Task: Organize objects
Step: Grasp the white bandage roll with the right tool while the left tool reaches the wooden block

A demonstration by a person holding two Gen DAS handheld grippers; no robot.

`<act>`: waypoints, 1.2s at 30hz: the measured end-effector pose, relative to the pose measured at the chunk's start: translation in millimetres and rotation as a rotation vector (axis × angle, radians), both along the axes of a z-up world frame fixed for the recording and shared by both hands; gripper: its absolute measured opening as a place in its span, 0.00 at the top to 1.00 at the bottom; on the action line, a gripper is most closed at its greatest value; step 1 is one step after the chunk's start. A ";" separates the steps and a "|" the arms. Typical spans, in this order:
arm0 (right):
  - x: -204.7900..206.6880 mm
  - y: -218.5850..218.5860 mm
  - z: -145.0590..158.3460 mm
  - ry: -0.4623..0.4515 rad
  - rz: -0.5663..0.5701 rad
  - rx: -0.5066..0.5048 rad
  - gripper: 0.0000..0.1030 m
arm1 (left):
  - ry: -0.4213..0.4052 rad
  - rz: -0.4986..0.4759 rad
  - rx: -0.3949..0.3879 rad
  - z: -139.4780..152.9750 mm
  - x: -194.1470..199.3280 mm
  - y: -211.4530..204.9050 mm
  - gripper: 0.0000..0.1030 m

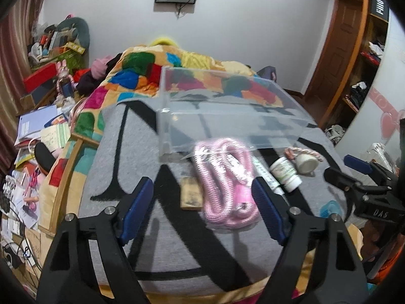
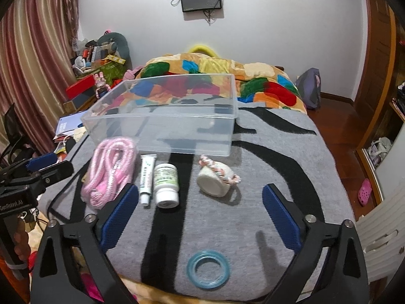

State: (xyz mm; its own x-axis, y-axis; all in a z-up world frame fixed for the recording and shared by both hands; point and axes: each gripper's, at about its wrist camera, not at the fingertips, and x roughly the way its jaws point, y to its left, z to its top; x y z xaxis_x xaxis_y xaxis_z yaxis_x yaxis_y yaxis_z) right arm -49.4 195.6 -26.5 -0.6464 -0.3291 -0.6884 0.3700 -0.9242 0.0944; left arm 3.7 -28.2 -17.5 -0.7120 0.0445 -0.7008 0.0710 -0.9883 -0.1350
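A: What lies closest to the lens?

B: In the right wrist view, a blue ring (image 2: 208, 269) on the grey blanket (image 2: 227, 223), just ahead of the right gripper (image 2: 202, 211), whose jaws stand wide apart with nothing between them.

A: And the left one?

B: The left gripper (image 1: 202, 200) is spread wide too, holding nothing. A bagged pink rope (image 1: 226, 182) lies on the blanket between its blue pads, beside a small brown card (image 1: 191, 196).

A: Where are the other things?

B: In a row on the bed: the rope at the left, then a white tube (image 2: 146, 178) and a white pill bottle (image 2: 165, 185) just beside each other, then a white cup (image 2: 214, 181) on its side with a braided cord (image 2: 222, 171) lying over it.

A: The box?

B: A clear plastic bin (image 2: 162, 126) sits right behind that row, open at the top. Beyond it is a patchwork quilt (image 2: 265, 83).
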 end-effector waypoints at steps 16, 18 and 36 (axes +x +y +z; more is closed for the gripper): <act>-31.9 5.1 -32.3 -0.126 -0.023 0.000 0.42 | -0.134 -0.018 0.015 -41.7 -8.6 -19.1 0.52; -34.2 3.5 -32.6 -0.129 -0.023 -0.002 0.42 | -0.131 -0.027 -0.003 -41.6 -13.2 -15.1 0.52; -29.8 -2.7 -20.4 -0.096 0.012 -0.001 0.63 | -0.095 -0.040 -0.010 -33.3 -23.9 -9.8 0.93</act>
State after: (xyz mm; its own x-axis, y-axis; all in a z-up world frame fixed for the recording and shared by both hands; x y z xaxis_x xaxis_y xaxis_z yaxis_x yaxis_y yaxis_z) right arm -79.2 192.9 -46.9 -0.5738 -0.3374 -0.7463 0.3703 -0.9196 0.1311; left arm -20.1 -38.0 -50.8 -0.6403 0.0646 -0.7654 0.0434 -0.9918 -0.1199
